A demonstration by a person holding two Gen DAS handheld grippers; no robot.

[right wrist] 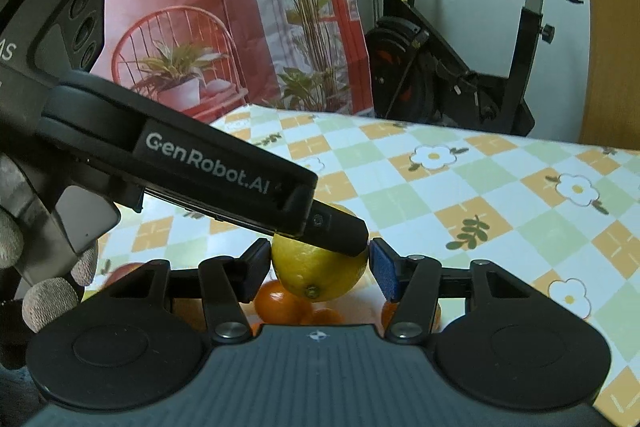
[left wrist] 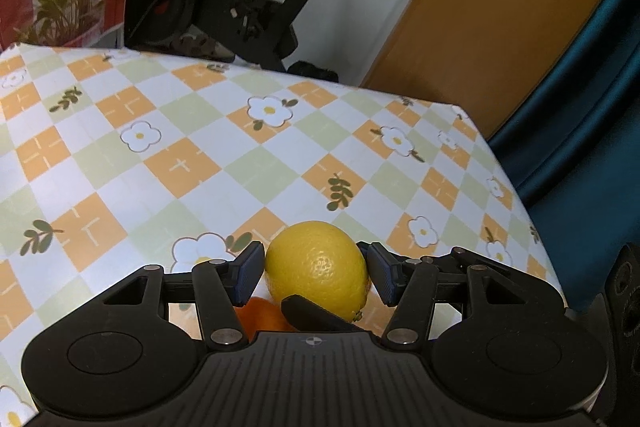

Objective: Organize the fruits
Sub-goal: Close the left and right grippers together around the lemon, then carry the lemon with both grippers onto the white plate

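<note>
We see a yellow lemon (left wrist: 317, 269) sitting between the blue pads of the left gripper (left wrist: 316, 273), and both pads press against its sides, so the left tongs are clamped on the fruit at a middling width. From the right wrist view the same lemon (right wrist: 320, 273) also lies between the pads of the right gripper (right wrist: 320, 269); its left pad touches the skin, while the right pad stands just beside it with a thin gap, so we cannot tell whether that pair truly grips. The left gripper's black finger (right wrist: 340, 229) crosses over the top of the lemon in that view. Below the lemon lie several oranges (right wrist: 280, 301), partly hidden behind the gripper body. Everything hangs over a table with a checked flower tablecloth (left wrist: 192, 147). An exercise bike (right wrist: 460, 67) stands behind the table.
</note>
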